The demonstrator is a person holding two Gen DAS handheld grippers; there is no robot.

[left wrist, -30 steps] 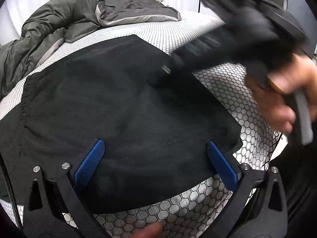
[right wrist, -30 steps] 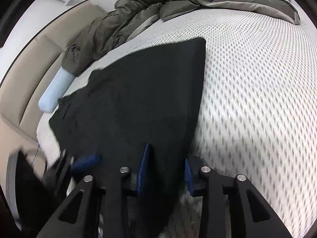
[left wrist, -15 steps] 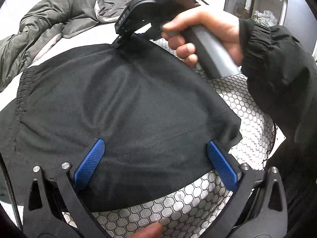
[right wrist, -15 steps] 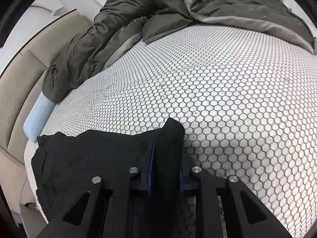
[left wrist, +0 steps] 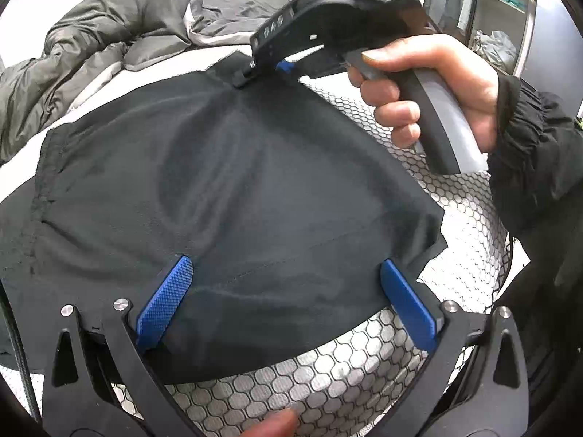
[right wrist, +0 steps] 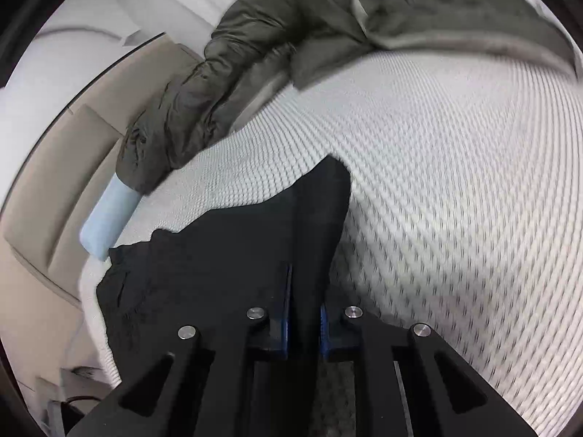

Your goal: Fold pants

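Black pants (left wrist: 255, 189) spread on honeycomb-patterned bed (left wrist: 328, 375). Left gripper (left wrist: 288, 302) jaws wide apart, near hem of pants lying between blue pads, no grip. Right gripper (right wrist: 304, 313) at far corner of pants, jaws just been closing, pinching raised fold of cloth. Right hand (left wrist: 430, 87) on handle. Grey duvet (right wrist: 255, 58) bunched beyond.

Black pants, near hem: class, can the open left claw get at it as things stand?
Probably yes: the left claw already straddles the black pants hem, nothing between; the right claw pinches the far edge.
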